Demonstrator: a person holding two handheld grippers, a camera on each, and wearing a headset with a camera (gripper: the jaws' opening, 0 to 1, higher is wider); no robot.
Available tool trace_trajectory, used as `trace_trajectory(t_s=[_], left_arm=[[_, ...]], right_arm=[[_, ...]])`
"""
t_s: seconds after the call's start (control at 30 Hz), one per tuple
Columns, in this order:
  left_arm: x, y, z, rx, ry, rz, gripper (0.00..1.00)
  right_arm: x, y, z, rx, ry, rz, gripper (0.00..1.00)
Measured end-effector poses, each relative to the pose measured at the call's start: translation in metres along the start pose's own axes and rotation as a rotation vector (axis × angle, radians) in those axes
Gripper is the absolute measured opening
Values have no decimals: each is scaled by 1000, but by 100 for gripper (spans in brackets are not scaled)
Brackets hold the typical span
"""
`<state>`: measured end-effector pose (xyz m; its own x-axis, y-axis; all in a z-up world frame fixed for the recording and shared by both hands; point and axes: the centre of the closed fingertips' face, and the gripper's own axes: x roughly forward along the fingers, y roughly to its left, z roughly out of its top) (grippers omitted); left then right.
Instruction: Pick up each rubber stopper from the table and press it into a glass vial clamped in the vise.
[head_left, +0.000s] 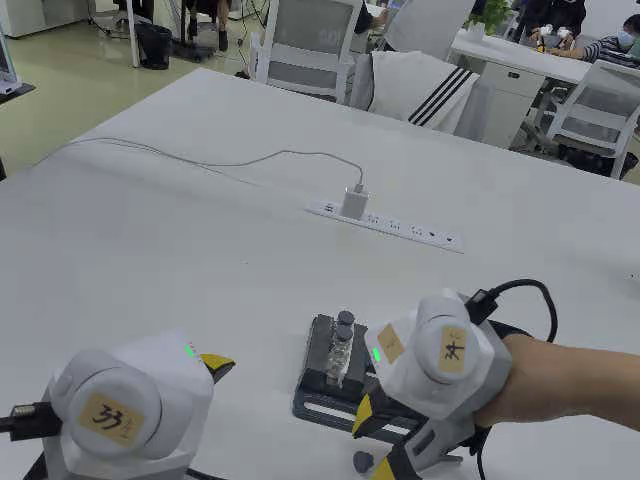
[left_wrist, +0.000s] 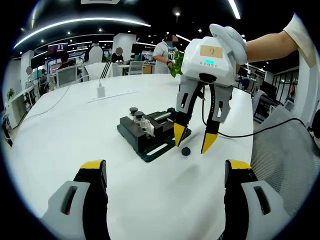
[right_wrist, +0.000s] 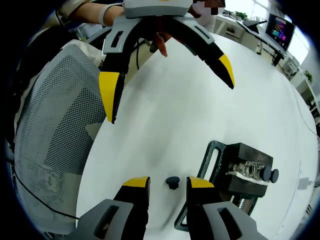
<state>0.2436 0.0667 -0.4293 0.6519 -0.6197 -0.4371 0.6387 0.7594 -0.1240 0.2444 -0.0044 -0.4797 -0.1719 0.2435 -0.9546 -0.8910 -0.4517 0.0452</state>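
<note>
A small dark rubber stopper (right_wrist: 173, 182) lies on the white table (head_left: 180, 250) just beside the black vise (right_wrist: 245, 175). My right gripper (right_wrist: 168, 182) points down over it, open, one yellow-tipped finger on each side with small gaps. In the left gripper view the stopper (left_wrist: 186, 151) sits between the right gripper's (left_wrist: 195, 141) tips. The vise (head_left: 325, 390) clamps glass vials (head_left: 343, 345), two of them with dark stoppers on top (left_wrist: 136, 113). My left gripper (left_wrist: 165, 167) hovers open and empty over bare table, facing the vise.
A white power strip (head_left: 400, 225) with a plugged charger (head_left: 355, 203) and its cable lies farther back on the table. A grey mesh chair (left_wrist: 287, 150) stands by the table's near edge. Office chairs (head_left: 300, 45) and desks stand beyond the far edge.
</note>
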Motion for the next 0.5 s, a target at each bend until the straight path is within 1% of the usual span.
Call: trace_trajectory(t_s=[0.07, 0.1, 0.33, 0.37, 0.5], left_arm=[[-1, 0, 0, -6, -3, 0, 98], [-1, 1, 0, -5, -4, 3, 98], [-3, 2, 1, -10, -9, 9, 98], [-3, 3, 1, -12, -10, 9, 98], [-3, 3, 2, -14, -13, 11, 98]], right_arm=[[2, 0, 1, 9, 1, 15, 20], [3, 0, 2, 1, 3, 21, 18], [9, 0, 1, -28, 39, 29, 17], [10, -1, -1, -37, 51, 30, 16], [12, -1, -3, -44, 64, 35, 15]])
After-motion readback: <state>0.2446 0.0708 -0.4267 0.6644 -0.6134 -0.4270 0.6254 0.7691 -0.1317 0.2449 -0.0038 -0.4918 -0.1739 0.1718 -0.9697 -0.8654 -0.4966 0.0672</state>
